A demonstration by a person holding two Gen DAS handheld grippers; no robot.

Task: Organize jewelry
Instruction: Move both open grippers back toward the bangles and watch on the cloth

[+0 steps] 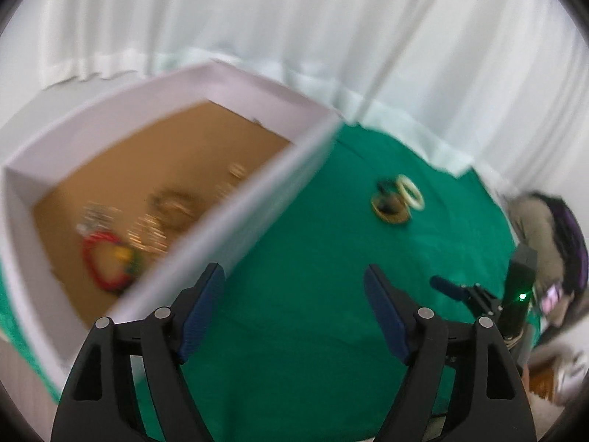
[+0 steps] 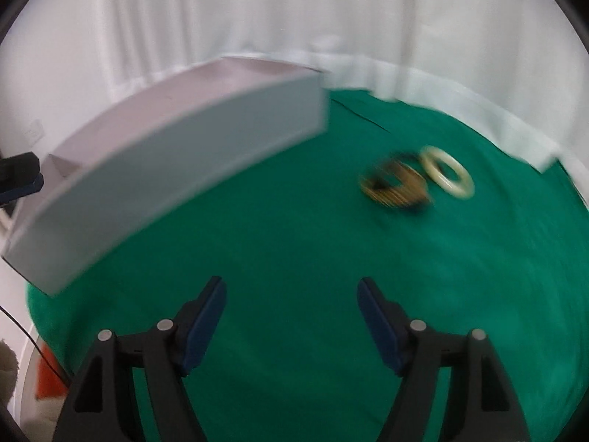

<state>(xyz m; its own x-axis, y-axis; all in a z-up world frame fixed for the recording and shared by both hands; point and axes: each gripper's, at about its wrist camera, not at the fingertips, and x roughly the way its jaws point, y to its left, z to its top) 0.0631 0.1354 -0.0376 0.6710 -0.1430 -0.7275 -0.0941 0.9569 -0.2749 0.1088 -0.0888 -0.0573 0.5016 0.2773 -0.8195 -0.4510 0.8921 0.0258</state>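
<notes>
Both the left gripper and the right gripper hang with blue-padded jaws spread wide and nothing between them, over a green cloth-covered table. A cream ring-shaped bangle touches a blurred gold-and-black bangle on the cloth, well apart from the grippers. More blurred jewelry, including a red beaded bracelet, lies in the white, brown-floored cardboard box; no writing is legible.

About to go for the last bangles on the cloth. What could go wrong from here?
1. The cream ring touches the gold bangles, so the open right gripper may nudge one while closing on the other.
2. The green cloth could snag under the fingertips.
3. The box wall is tall; a low carry could hit it.
</notes>
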